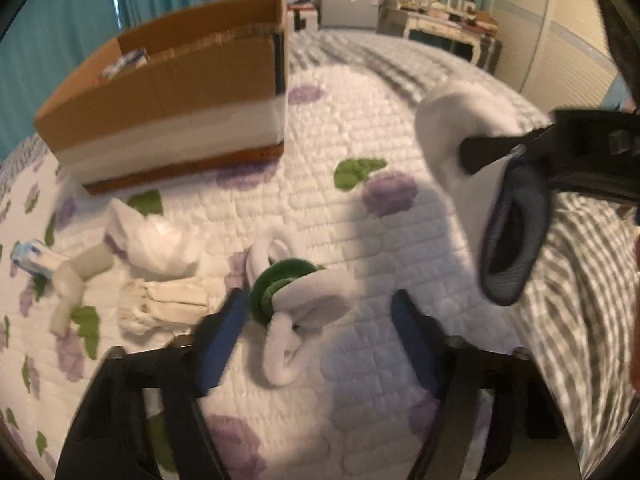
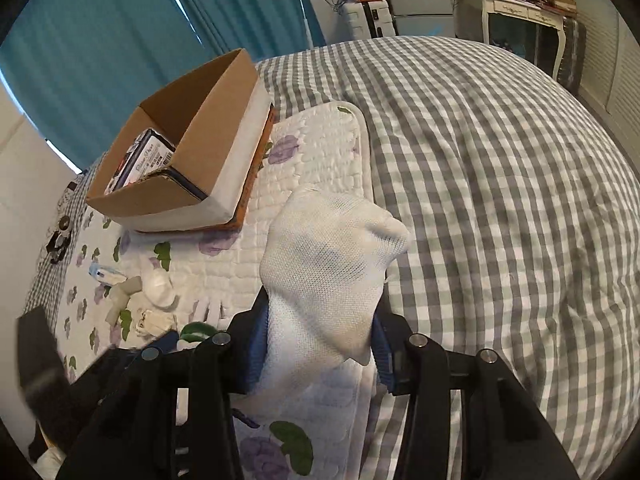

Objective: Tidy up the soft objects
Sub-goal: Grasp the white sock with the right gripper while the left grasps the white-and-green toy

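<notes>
My right gripper (image 2: 320,344) is shut on a white mesh sock (image 2: 332,264) and holds it above the quilt; the sock (image 1: 448,128) shows in the left wrist view with its dark grey cuff (image 1: 512,240) hanging open. My left gripper (image 1: 320,316) is open and low over a white sock bundle with a green cuff (image 1: 296,288) that lies between its fingers. More white socks (image 1: 156,248) and a folded cream pair (image 1: 164,304) lie to the left. An open cardboard box (image 1: 168,108) stands at the back left.
A floral white quilt (image 1: 360,208) lies on a grey checked bedspread (image 2: 500,200). A small blue and white sock roll (image 1: 28,256) lies far left. Teal curtains (image 2: 120,40) hang behind the box. A dresser (image 2: 520,12) and appliances stand beyond the bed.
</notes>
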